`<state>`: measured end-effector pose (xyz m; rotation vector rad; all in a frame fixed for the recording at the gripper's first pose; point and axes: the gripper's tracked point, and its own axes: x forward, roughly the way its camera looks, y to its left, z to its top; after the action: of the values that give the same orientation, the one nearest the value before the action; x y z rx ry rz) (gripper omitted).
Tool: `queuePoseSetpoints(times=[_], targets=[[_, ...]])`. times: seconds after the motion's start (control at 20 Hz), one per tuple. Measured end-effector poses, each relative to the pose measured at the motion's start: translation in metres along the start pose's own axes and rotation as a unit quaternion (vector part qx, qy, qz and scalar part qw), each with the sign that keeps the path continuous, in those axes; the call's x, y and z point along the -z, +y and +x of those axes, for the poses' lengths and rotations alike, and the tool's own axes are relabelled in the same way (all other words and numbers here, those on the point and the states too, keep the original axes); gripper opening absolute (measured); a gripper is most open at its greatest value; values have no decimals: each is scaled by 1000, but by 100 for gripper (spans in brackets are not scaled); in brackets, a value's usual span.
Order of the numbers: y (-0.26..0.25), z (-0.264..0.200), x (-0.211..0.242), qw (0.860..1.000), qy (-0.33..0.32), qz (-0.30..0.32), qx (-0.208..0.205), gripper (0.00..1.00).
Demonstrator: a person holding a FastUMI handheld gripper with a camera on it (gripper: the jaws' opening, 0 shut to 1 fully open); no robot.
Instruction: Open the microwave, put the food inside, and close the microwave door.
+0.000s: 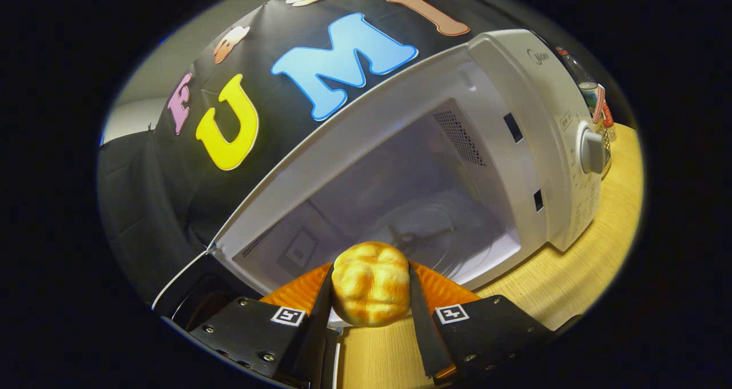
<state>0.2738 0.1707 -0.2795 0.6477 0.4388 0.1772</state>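
Food: a small golden bread roll [371,283], glossy and lumpy, browner along its creases, paler toward the bottom.
Gripper: the gripper [370,297] has its jaws clamped on the roll, one finger pressing each side, so the roll sits between them just in front of the oven's opening.
Microwave: a white microwave [532,137] stands on a light wooden table [577,274], tilted in this view; its door [189,286] is swung open on the left of the cavity.
Cavity: pale walls, a perforated vent patch on the right wall, and a glass turntable [434,234] on the floor (nothing sits on it).
Control panel: a round white knob [591,149] on the right front.
Around: behind the microwave's right end stand a clear bottle [583,80] and a red-and-white striped item [600,106], near the table's far side.
Hard to make out: the open door is dark and cut off by the fingers; the striped item is too small to identify.
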Motion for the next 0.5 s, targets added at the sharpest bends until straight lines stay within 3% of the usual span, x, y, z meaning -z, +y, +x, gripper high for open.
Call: queuePoseSetpoints(times=[0.5], targets=[[-23,40,12,998,-7,25,55,70]])
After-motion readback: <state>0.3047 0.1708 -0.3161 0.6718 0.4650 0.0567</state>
